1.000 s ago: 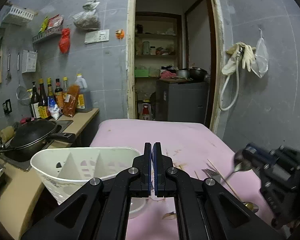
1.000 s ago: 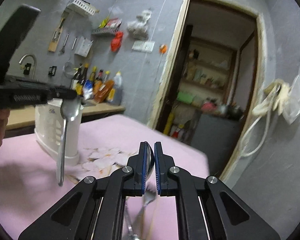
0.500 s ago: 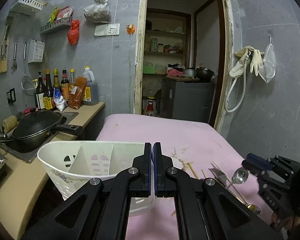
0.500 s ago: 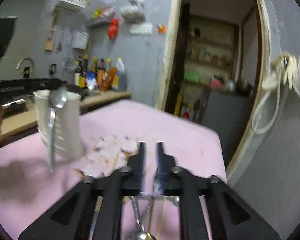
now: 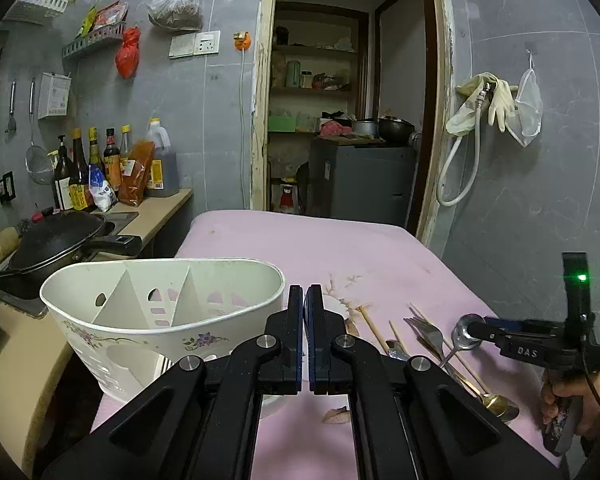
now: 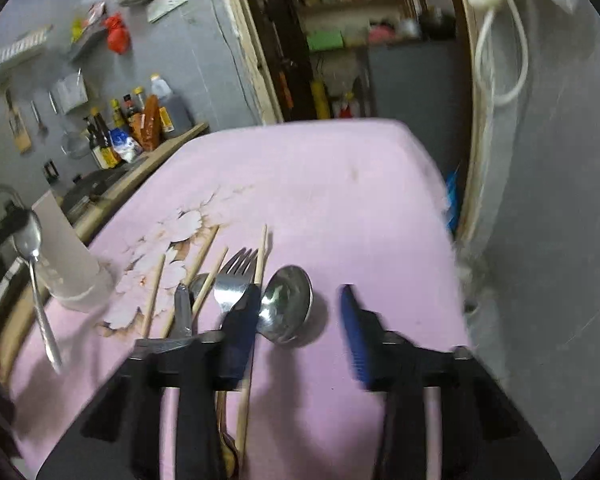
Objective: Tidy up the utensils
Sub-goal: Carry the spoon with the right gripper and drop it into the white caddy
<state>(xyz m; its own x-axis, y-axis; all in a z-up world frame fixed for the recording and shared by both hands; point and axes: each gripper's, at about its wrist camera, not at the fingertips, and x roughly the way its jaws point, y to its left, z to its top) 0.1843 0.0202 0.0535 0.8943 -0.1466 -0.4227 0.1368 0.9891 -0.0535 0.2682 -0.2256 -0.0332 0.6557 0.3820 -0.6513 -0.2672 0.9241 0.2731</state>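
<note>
Left gripper (image 5: 305, 300) clamped on a small spoon (image 6: 34, 276), which hangs beside the white caddy (image 5: 164, 312) at the table's (image 5: 300, 240) left edge; a held-by-the-bowl spoon could swing and catch a divider. Mid-table: chopsticks (image 6: 204, 264), fork (image 6: 232, 276), large spoon (image 6: 288, 304) packed touching. Right gripper (image 6: 300, 320), jaws spread wide around that spoon, may snag the neighbouring chopstick or skid the bowl.

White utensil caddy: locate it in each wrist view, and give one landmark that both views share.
Left wrist: the white utensil caddy fills the lower left of the picture, open top facing the camera, dividers visible.
Right wrist: it sits at the far left edge, mid-height, partly behind a hanging spoon.
Shared landmark: the row of sauce bottles, beyond the caddy in both views.
</note>
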